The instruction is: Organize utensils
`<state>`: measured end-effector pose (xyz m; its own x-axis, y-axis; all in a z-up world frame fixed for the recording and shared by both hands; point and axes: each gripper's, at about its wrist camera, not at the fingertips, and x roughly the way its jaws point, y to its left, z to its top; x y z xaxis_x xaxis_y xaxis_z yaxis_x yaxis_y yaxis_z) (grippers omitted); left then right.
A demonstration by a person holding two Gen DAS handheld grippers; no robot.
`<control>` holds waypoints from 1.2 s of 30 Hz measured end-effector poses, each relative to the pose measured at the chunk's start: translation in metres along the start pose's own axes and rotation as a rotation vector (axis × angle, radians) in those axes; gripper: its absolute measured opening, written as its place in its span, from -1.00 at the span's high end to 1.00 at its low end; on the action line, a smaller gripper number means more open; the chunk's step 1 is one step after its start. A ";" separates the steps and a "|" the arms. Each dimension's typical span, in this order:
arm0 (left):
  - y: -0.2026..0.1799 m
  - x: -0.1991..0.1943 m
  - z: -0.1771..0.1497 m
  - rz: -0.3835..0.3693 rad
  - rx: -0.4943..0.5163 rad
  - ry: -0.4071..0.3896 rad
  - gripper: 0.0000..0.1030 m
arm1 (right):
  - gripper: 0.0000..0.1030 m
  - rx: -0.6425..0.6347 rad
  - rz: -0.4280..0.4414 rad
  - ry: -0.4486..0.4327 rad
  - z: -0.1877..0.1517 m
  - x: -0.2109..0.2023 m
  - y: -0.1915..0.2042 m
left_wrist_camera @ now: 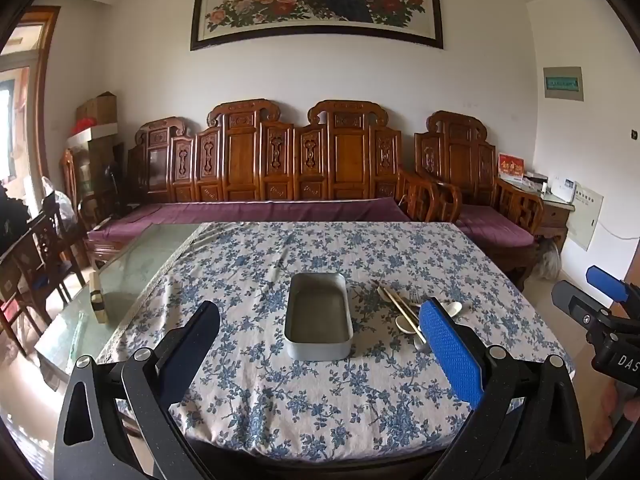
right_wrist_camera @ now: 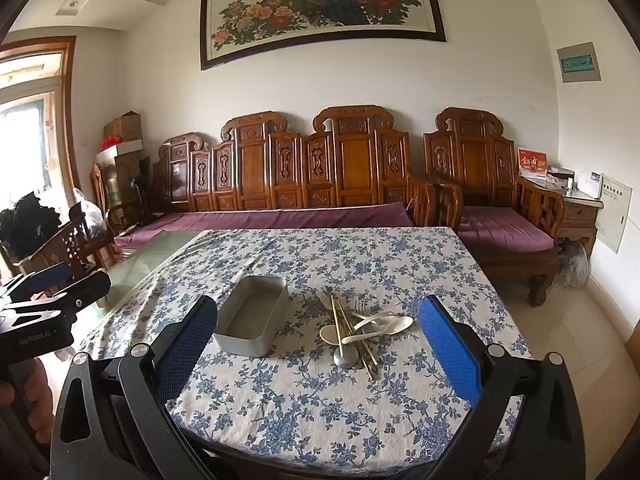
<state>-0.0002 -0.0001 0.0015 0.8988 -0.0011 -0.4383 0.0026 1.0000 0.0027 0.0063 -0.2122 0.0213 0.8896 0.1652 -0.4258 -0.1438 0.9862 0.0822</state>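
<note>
Utensils [right_wrist_camera: 360, 330], chopsticks, forks and spoons heaped on the floral tablecloth [right_wrist_camera: 320, 400] just beside an empty metal tray [right_wrist_camera: 252, 320], likely their destination; left gripper [left_wrist_camera: 320, 344] and right gripper [right_wrist_camera: 316, 344] hover spread wide, holding nothing.

The left claw [left_wrist_camera: 320, 344] was built of matte black speckled linkage arms with round silver screw heads at the pivots, and its fingers [left_wrist_camera: 450, 350] wore blue pads with a fine dotted texture. The right claw [right_wrist_camera: 318, 344] matched it: black arms, silver screws, blue textured pads. Each black body carried small white lettering too partial to read whole, and bare skin of the hands [right_wrist_camera: 34, 396] gripped the handles.
</note>
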 end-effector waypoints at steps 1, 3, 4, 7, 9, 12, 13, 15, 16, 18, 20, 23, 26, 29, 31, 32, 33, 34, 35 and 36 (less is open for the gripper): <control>0.001 0.000 0.000 0.001 0.000 0.001 -0.88 | -0.96 0.000 -0.001 0.000 0.000 0.000 0.000; 0.003 0.001 0.001 0.000 -0.001 0.001 -0.88 | -0.96 0.000 0.001 0.000 0.001 0.000 0.000; 0.003 0.001 0.001 0.001 -0.001 0.001 -0.88 | -0.96 0.000 0.001 0.000 0.001 0.000 0.000; 0.004 0.001 0.001 0.001 0.000 0.001 -0.88 | -0.96 0.000 0.001 0.000 0.001 0.000 -0.001; 0.003 0.001 0.001 0.002 -0.001 0.001 -0.88 | -0.96 0.000 0.002 -0.001 0.003 -0.001 0.003; 0.003 0.001 0.001 0.003 0.000 0.001 -0.88 | -0.96 0.000 0.001 -0.001 0.002 -0.001 0.002; 0.003 0.001 0.001 0.001 0.000 0.001 -0.88 | -0.96 0.000 0.001 -0.001 0.003 -0.001 0.002; 0.002 0.000 0.003 0.001 0.001 0.000 -0.88 | -0.96 0.000 0.002 -0.001 0.002 -0.001 0.001; 0.002 0.000 0.003 0.001 0.001 0.000 -0.88 | -0.96 -0.001 0.001 -0.002 0.002 -0.001 0.002; 0.002 0.000 0.003 0.001 0.000 0.000 -0.88 | -0.96 0.000 0.001 -0.002 0.002 -0.001 0.002; 0.002 0.000 0.003 0.003 0.001 0.000 -0.88 | -0.96 0.000 0.001 -0.002 0.002 -0.001 0.002; 0.002 0.000 0.003 0.003 0.001 0.000 -0.88 | -0.96 0.000 0.002 -0.002 0.002 -0.001 0.001; 0.003 0.001 0.003 0.001 0.002 0.001 -0.88 | -0.96 0.000 0.002 -0.003 0.002 -0.001 0.001; 0.002 -0.004 0.006 0.001 0.004 -0.003 -0.88 | -0.96 -0.001 0.002 -0.003 0.003 -0.002 0.002; 0.001 -0.004 0.006 0.001 0.005 -0.003 -0.88 | -0.96 0.000 0.002 -0.003 0.003 -0.002 0.002; 0.001 -0.004 0.006 0.001 0.006 -0.003 -0.88 | -0.96 0.000 0.002 -0.003 0.003 -0.002 0.002; 0.002 -0.004 0.006 0.001 0.006 -0.003 -0.88 | -0.96 0.000 0.002 -0.003 0.002 -0.002 0.002; 0.002 -0.004 0.006 0.001 0.006 -0.003 -0.88 | -0.96 0.001 0.002 -0.003 0.003 -0.003 0.002; 0.002 -0.004 0.006 0.001 0.006 -0.003 -0.88 | -0.96 0.001 0.002 -0.004 0.003 -0.003 0.002; 0.001 -0.004 0.005 0.001 0.006 -0.003 -0.88 | -0.96 0.000 0.002 -0.004 0.002 -0.003 0.002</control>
<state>-0.0017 0.0011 0.0083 0.9002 0.0001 -0.4355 0.0041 1.0000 0.0086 0.0045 -0.2111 0.0246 0.8910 0.1672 -0.4222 -0.1456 0.9858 0.0831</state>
